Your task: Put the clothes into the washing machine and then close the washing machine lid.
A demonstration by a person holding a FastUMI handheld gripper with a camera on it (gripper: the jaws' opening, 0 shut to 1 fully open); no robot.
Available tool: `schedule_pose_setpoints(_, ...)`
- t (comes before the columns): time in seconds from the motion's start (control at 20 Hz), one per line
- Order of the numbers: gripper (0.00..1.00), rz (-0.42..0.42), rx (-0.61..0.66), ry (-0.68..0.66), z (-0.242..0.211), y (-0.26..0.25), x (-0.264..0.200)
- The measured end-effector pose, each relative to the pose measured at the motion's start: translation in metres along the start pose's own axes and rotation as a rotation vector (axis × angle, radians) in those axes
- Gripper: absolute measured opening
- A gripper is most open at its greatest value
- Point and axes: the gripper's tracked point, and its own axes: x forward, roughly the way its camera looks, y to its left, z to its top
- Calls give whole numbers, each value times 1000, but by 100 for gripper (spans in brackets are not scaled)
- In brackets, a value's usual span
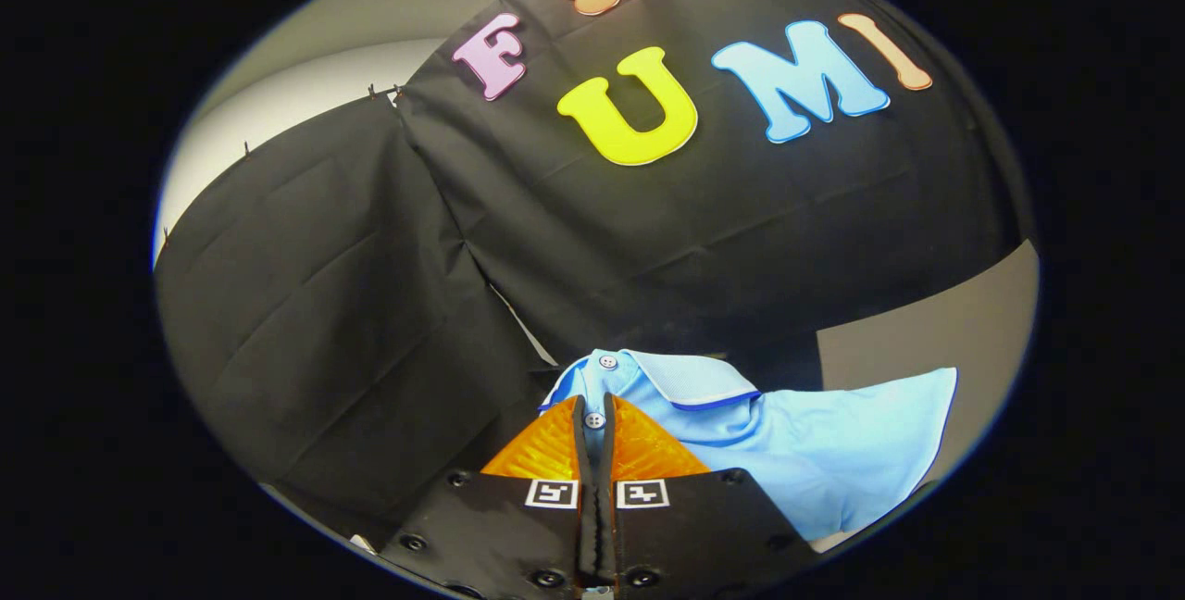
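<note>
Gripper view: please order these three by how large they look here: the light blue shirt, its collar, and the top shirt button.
1. Light blue shirt, clamped by the shut gripper at its button placket, largest.
2. Collar.
3. Top button, smallest.
These are apparent sizes; the fisheye stretches nearer parts.

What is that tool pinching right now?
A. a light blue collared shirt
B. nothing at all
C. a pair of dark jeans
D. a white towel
A: the tool has its fingers closed on the button placket of the light blue polo shirt, just below the collar.
</note>
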Motion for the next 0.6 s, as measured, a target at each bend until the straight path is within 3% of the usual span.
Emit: schedule_pose_setpoints(0.6, 1, 44, 1, 20, -27, 41, 39)
